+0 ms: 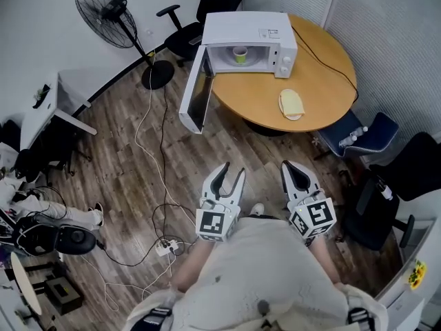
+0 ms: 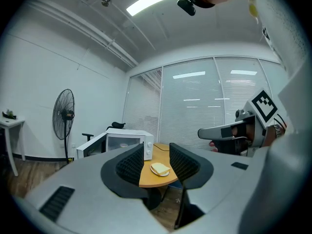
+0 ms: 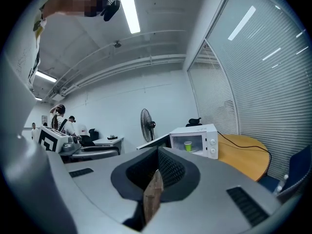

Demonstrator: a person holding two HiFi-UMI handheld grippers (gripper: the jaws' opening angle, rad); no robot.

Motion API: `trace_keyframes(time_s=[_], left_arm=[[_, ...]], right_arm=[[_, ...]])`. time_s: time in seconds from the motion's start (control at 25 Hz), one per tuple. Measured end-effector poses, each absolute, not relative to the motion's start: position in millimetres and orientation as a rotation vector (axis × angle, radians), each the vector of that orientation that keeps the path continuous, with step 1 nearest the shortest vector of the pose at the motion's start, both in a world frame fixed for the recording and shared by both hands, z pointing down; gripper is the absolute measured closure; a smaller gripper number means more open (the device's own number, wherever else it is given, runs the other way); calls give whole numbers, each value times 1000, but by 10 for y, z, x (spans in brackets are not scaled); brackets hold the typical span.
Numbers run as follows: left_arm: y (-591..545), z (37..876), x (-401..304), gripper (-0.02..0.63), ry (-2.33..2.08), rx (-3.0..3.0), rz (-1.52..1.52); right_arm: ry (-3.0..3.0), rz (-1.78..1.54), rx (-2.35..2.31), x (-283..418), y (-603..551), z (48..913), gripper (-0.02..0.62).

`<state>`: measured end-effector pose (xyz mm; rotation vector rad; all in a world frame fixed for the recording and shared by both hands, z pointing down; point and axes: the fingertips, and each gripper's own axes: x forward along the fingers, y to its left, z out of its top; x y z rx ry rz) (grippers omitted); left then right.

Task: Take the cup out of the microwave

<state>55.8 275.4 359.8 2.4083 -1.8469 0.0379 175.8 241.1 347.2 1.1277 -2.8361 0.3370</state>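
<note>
A white microwave (image 1: 258, 36) stands on the round wooden table (image 1: 324, 81), and its door (image 1: 195, 96) hangs wide open to the left. A green cup (image 1: 239, 54) stands inside it, also seen as the cup (image 3: 188, 146) in the right gripper view. Both grippers are held well short of the table, over the wood floor. My left gripper (image 1: 233, 172) is open with nothing between its fingers; in its own view the left gripper (image 2: 156, 165) frames the table edge. My right gripper (image 1: 295, 172) has its jaws together and empty, as the right gripper (image 3: 157, 172) shows.
A plate with a yellow food item (image 1: 291, 104) lies on the table's near side. A standing fan (image 1: 110, 12) is at the far left. Cables and a power strip (image 1: 165, 247) trail over the floor. Chairs (image 1: 362, 136) stand to the right of the table.
</note>
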Motion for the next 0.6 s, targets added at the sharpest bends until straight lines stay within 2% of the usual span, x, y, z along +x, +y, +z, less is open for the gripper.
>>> trace_keyframes(time_s=[0.6], left_arm=[[2297, 3686, 951, 422, -1816, 2412, 75]], right_arm=[[-2809, 397, 1188, 2206, 1973, 3593, 586]])
